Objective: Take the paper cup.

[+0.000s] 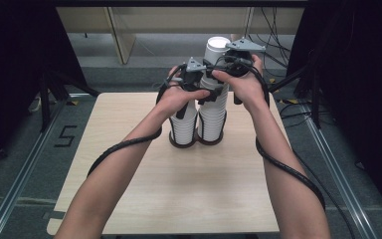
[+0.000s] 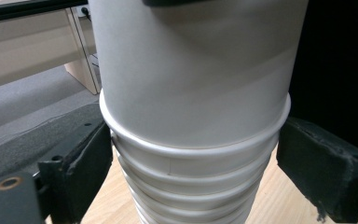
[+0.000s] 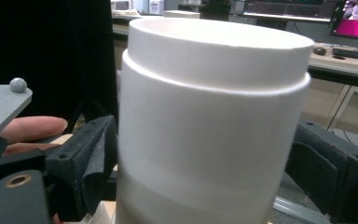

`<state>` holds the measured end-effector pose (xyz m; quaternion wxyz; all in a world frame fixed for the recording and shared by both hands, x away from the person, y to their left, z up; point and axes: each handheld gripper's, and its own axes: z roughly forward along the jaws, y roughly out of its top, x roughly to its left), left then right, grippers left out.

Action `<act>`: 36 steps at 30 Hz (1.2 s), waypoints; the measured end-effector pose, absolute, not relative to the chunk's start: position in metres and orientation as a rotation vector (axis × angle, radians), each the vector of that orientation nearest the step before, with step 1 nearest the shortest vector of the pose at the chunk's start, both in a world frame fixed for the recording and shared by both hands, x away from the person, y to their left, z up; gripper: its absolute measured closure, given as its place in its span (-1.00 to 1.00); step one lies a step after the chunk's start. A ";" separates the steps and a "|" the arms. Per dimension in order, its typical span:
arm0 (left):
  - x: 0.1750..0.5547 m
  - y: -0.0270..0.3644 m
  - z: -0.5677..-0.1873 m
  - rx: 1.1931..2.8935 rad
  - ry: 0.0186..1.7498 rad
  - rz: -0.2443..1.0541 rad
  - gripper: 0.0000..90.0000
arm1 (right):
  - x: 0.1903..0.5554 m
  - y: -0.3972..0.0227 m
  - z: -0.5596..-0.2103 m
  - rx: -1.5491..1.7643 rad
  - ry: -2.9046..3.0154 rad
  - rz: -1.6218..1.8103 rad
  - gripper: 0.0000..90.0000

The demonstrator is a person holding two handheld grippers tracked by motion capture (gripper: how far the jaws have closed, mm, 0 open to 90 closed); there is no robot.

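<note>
While two tall stacks of white paper cups stand side by side, touching, near the far middle of the pale wooden bench [image 1: 179, 199], a person's two hand-held tools work on the taller right-hand stack of white paper cups [image 1: 213, 107]. The left tool [image 1: 199, 89] sits lower, its black jaws flanking the ribbed rims of the nested cups: the left pad [image 2: 91, 168] meets the rims, the right pad [image 2: 317, 163] looks just clear, so a firm pinch cannot be confirmed. The right tool [image 1: 231, 62] is higher, its jaws bracketing the smooth white top cup [image 3: 212, 126]; the left pad [image 3: 91, 163] touches the wall, the far side is unclear. Both sets of jaws stand partly closed. Judged from here, an uneven squeeze could dent the thin wall, or a lift could drag several nested cups up together, tipping the stack into the shorter left-hand stack of white paper cups [image 1: 183, 127]. The cups appear clean, matte and upside down.
</note>
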<state>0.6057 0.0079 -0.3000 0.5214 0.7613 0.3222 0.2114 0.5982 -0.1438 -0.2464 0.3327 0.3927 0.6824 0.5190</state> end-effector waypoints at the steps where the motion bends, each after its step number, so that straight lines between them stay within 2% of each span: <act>1: 0.605 0.008 -0.300 1.820 0.768 0.507 -0.75 | 0.599 -0.143 -0.246 1.034 1.784 1.359 -0.65; 22: 0.604 0.010 -0.301 1.818 0.745 0.518 -0.73 | 0.607 -0.144 -0.254 0.996 1.744 1.449 -0.58; 36: 0.605 0.011 -0.301 1.817 0.748 0.519 -0.72 | 0.598 -0.147 -0.223 0.951 1.622 1.531 -0.55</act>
